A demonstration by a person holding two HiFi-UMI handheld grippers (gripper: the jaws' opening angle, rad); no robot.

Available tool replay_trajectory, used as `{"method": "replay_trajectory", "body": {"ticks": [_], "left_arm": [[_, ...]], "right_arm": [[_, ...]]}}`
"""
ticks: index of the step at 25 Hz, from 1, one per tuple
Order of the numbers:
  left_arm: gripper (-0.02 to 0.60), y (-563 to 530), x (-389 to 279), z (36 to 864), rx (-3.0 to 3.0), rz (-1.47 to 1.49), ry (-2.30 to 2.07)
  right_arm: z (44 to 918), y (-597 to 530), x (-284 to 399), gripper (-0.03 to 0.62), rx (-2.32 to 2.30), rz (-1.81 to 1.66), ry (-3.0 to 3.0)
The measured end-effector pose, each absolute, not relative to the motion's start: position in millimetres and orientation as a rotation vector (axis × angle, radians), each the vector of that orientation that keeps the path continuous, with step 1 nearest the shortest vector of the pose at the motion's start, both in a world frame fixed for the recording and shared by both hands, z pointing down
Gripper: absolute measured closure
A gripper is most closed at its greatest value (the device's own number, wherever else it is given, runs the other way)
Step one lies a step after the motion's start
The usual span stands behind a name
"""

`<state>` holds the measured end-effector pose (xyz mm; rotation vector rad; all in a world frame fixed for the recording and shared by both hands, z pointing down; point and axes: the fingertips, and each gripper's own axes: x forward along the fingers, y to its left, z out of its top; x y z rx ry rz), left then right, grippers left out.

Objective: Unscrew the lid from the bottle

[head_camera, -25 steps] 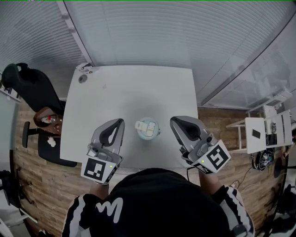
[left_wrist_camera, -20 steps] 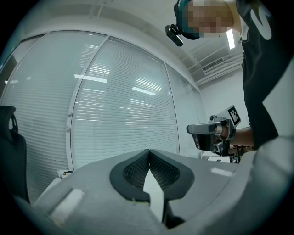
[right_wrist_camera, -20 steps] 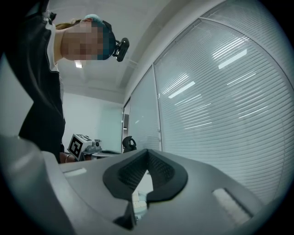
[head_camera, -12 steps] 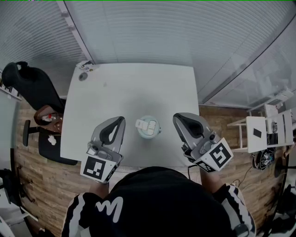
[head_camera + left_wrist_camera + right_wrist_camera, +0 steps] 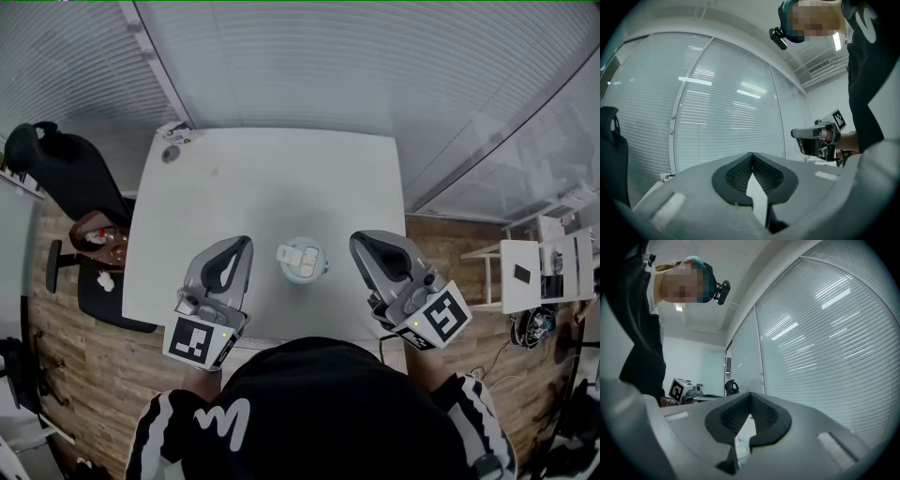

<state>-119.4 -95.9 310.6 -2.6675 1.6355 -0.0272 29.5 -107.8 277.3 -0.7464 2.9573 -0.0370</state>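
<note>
A pale green bottle (image 5: 301, 260) with a white flip-top lid stands upright on the white table (image 5: 272, 178), near its front edge. My left gripper (image 5: 243, 243) hovers to the bottle's left and my right gripper (image 5: 360, 240) to its right. Both are apart from the bottle and hold nothing. In the left gripper view the jaws (image 5: 751, 155) meet at the tip, with the right gripper (image 5: 816, 138) beyond. In the right gripper view the jaws (image 5: 750, 394) are likewise together, and the left gripper's marker cube (image 5: 678, 389) shows beyond.
A black chair (image 5: 66, 173) stands left of the table, with brown items (image 5: 94, 239) on the floor below it. Small objects (image 5: 173, 141) sit at the table's far left corner. A white side table (image 5: 539, 272) is at the right. Blinds cover the windows behind.
My right gripper has edged slightly to the right, away from the bottle. The left gripper and the bottle have stayed put.
</note>
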Motion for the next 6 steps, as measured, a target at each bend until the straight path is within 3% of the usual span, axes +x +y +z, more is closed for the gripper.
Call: {"method": "replay_trajectory", "body": {"ticks": [6], "left_arm": [[0.580,-94.7,-118.2,309.7,-2.671,-0.020,1.622]], "right_arm": [[274.6,-107.2,24.3,0.594,-0.728,-0.052,2.947]]}}
